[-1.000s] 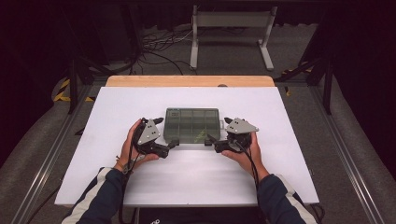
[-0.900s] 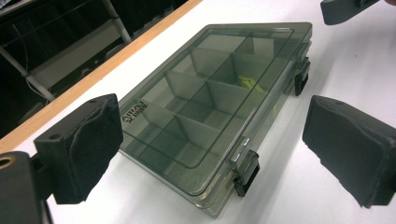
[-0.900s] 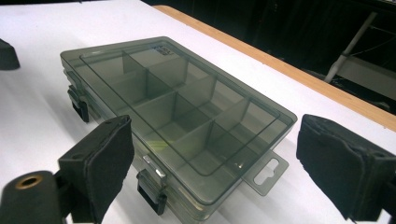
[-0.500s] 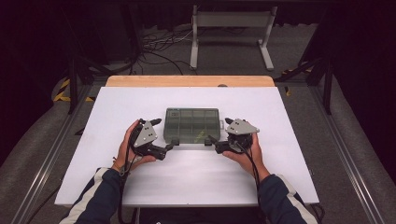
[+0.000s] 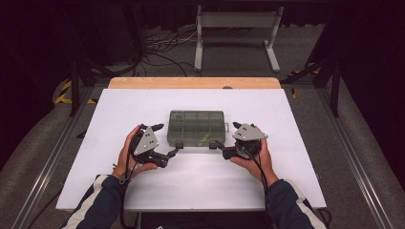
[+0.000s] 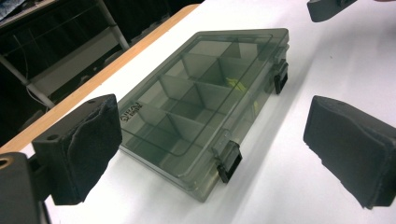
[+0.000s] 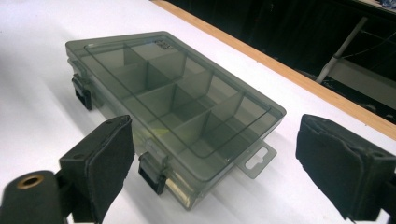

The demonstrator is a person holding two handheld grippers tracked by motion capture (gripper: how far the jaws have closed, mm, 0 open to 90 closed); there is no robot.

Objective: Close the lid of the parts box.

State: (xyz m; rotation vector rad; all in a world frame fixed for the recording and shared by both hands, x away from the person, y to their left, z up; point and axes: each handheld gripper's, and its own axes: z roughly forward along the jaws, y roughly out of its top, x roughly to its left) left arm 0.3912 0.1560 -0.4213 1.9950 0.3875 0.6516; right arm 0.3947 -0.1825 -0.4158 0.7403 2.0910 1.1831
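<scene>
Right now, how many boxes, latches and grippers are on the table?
Box: 1
Latches: 2, the left latch and the right latch
Grippers: 2, the left gripper and the right gripper
Total: 5

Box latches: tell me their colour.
Black latches on a smoky grey see-through box, clearest in the left gripper view.

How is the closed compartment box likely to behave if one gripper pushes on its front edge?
The compartment box looks like rigid thin plastic, nearly empty behind its clear lid, so probably light for its size. Lying flat and low on the smooth white table, it would likely slide, not tip. An off-centre push near one latch would probably spin it.
</scene>
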